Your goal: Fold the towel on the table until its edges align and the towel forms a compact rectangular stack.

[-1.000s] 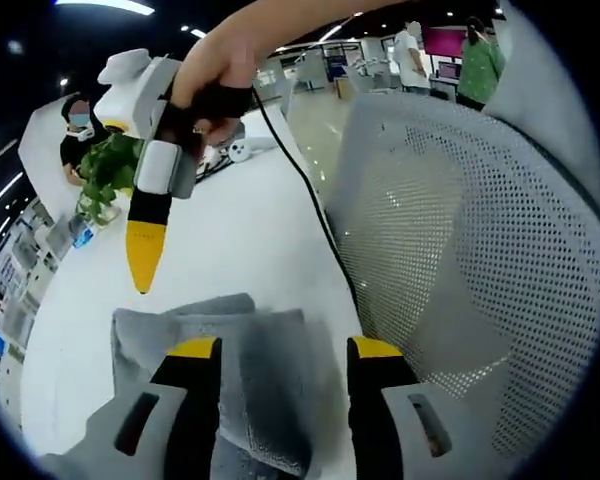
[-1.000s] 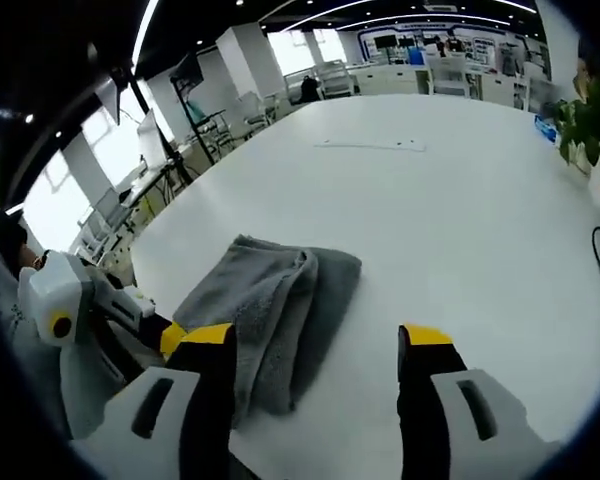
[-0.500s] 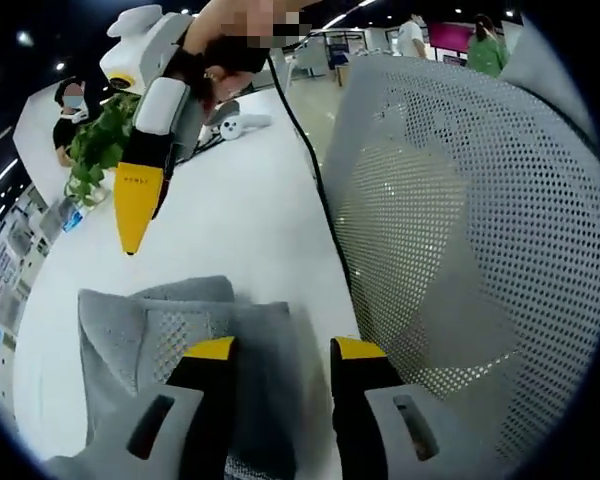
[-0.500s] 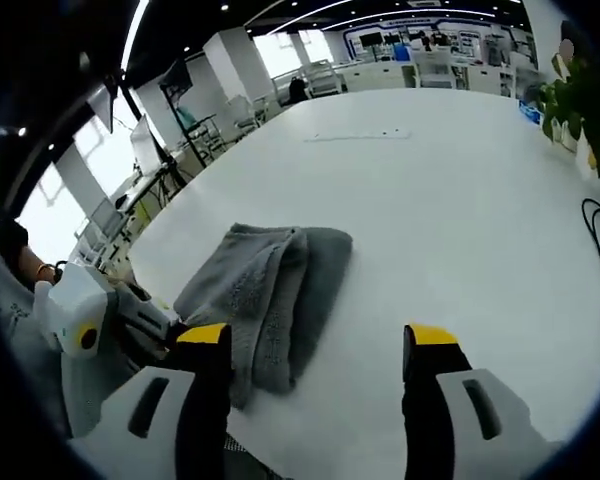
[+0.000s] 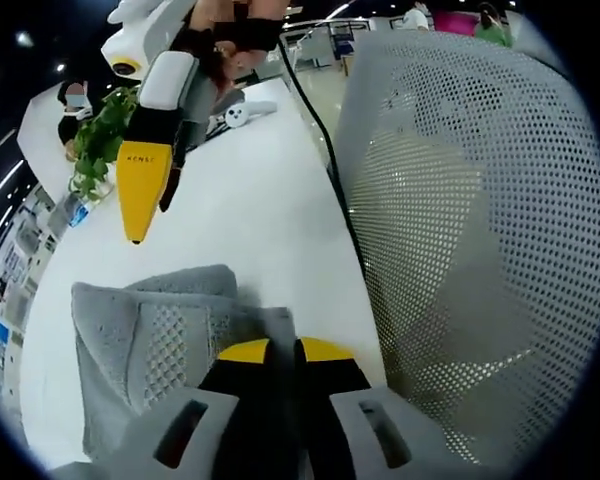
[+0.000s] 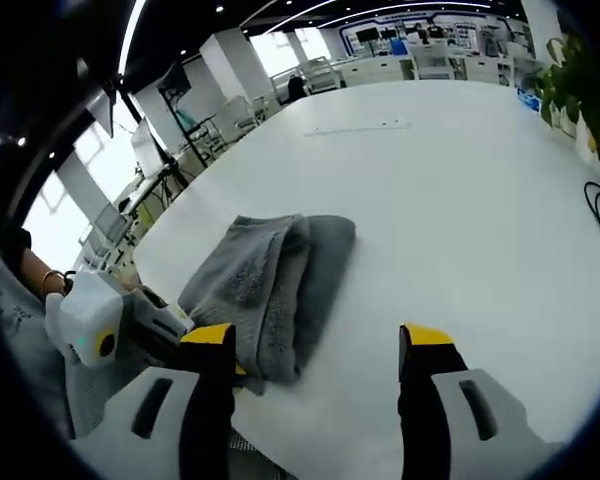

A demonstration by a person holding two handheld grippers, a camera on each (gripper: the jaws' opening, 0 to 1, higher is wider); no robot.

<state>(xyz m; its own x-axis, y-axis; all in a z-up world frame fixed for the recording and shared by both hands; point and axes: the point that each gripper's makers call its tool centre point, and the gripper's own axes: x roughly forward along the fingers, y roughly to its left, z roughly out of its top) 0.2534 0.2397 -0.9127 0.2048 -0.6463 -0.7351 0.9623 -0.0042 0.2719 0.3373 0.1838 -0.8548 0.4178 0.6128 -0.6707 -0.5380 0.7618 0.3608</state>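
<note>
- Now the grey towel (image 6: pixel 270 290) lies folded into a thick bundle near the front edge of the white desk (image 6: pixel 460 190), its layers stacked with one long fold running along the top.
- Seen from the left gripper view, the towel (image 5: pixel 150 350) sits at the near edge of the desk (image 5: pixel 250 220), just beside a grey mesh chair back (image 5: pixel 470 220).
- The left gripper (image 5: pixel 271 350) has its yellow-tipped jaws pressed almost together, pinching the edge of the towel between them.
- In the right gripper view that same left gripper (image 6: pixel 215 368) reaches in from the left, its tip at the near end of the bundle.
- The right gripper (image 6: pixel 320 340) has its jaws spread wide, with nothing between them, and it hovers above the desk just beside the towel.
- From the left gripper view the right gripper (image 5: pixel 140 190) hangs above the desk with its yellow tip pointing down, apart from the towel.
- A black cable (image 5: pixel 325 150) runs along the desk edge.
- A green plant (image 5: pixel 100 150) stands at the far side.
</note>
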